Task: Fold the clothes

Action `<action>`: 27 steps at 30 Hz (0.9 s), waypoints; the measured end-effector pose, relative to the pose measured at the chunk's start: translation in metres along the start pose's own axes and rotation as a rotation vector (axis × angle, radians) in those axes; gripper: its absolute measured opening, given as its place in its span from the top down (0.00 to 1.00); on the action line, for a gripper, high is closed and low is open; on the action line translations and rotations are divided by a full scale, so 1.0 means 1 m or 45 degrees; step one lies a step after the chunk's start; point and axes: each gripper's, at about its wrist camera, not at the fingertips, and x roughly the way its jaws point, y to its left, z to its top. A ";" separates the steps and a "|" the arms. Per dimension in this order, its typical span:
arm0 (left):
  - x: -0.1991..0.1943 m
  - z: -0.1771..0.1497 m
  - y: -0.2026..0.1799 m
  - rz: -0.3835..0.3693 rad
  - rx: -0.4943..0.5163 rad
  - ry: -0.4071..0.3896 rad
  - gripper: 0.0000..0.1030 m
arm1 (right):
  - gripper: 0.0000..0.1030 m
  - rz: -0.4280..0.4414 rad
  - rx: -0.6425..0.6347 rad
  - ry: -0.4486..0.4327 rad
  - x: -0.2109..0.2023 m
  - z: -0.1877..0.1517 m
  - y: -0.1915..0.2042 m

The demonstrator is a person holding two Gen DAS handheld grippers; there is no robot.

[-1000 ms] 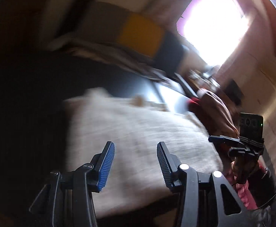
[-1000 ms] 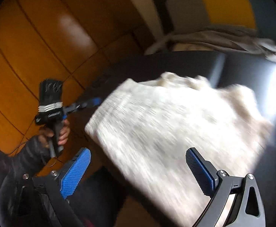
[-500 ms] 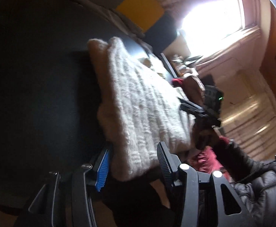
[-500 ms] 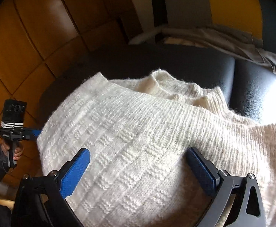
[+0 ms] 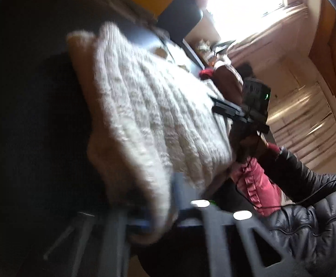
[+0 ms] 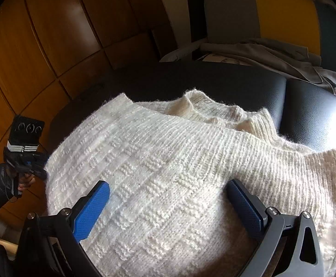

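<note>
A cream knitted sweater (image 6: pixel 168 173) lies folded on a black padded surface (image 6: pixel 306 106). My right gripper (image 6: pixel 168 198) hovers open just over the sweater's near side, its blue pads (image 6: pixel 91 210) wide apart with knit beneath them. In the left wrist view the sweater (image 5: pixel 144 115) runs away from me, and its near corner sits between the blurred fingers of my left gripper (image 5: pixel 161 212), which is shut on it. The right wrist view shows the left gripper (image 6: pixel 37 164) at the sweater's left edge. The right gripper (image 5: pixel 216 107) appears at its far right edge.
A grey garment (image 6: pixel 271 53) is heaped behind the black surface, in front of a grey, yellow and blue cushion (image 6: pixel 271 16). Wooden panels (image 6: pixel 41 46) stand on the left. A bright window (image 5: pixel 241 7) glares. A black puffer sleeve (image 5: pixel 306 219) and pink fabric (image 5: pixel 257 184) are close by.
My left gripper has swung down to the sweater's near corner and closed its fingers on it. My right gripper has stayed open and settled lower over the knit.
</note>
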 end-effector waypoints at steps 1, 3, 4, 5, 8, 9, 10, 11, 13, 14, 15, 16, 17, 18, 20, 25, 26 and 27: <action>-0.006 -0.003 -0.008 -0.028 0.041 0.024 0.94 | 0.00 0.005 0.003 -0.002 0.000 0.000 0.000; -0.018 -0.010 -0.022 -0.025 0.128 0.067 0.94 | 0.00 0.014 0.008 -0.006 -0.001 0.000 -0.001; -0.021 -0.015 -0.023 0.046 0.170 0.113 0.94 | 0.00 0.018 0.010 -0.008 -0.001 0.000 -0.002; -0.020 -0.019 -0.016 0.133 0.168 0.178 0.95 | 0.00 0.023 0.013 -0.010 -0.002 0.000 -0.002; -0.019 -0.024 0.014 0.148 0.012 0.227 0.94 | 0.00 0.039 0.022 -0.018 -0.003 0.000 -0.004; -0.020 -0.024 0.012 0.154 0.008 0.208 0.94 | 0.00 0.045 0.027 -0.021 -0.003 0.000 -0.005; -0.022 -0.024 0.009 0.159 0.007 0.190 0.93 | 0.00 0.052 0.031 -0.024 -0.003 0.000 -0.006; -0.023 -0.023 0.005 0.162 0.008 0.175 0.93 | 0.00 0.058 0.035 -0.027 -0.004 0.001 -0.006; -0.027 -0.021 -0.005 0.156 0.006 0.122 0.90 | 0.00 0.067 0.041 -0.034 -0.005 0.001 -0.008; -0.035 -0.017 -0.010 0.131 -0.006 0.051 0.87 | 0.00 0.071 0.043 -0.037 -0.006 0.001 -0.010; -0.044 -0.013 -0.016 0.107 -0.016 -0.025 0.86 | 0.00 0.074 0.045 -0.040 -0.007 0.002 -0.010; -0.052 -0.008 -0.025 0.083 -0.013 -0.106 0.84 | 0.00 0.076 0.045 -0.043 -0.008 0.002 -0.010; -0.059 -0.003 -0.036 0.059 0.009 -0.196 0.81 | 0.00 0.078 0.045 -0.046 -0.009 0.001 -0.010; -0.062 0.003 -0.047 0.043 0.033 -0.264 0.80 | 0.00 0.080 0.046 -0.049 -0.010 0.001 -0.009; -0.040 0.014 -0.067 0.033 0.089 -0.277 0.80 | 0.00 0.081 0.046 -0.054 -0.012 0.000 -0.008; 0.056 0.031 -0.097 0.081 0.185 -0.102 0.79 | 0.00 0.038 0.037 -0.017 -0.014 0.004 -0.001; 0.075 0.029 -0.097 0.095 0.184 -0.046 0.79 | 0.00 0.017 0.040 0.006 -0.017 0.006 0.003; 0.089 0.022 -0.096 0.125 0.189 0.004 0.79 | 0.00 0.000 0.044 0.023 -0.022 0.008 0.006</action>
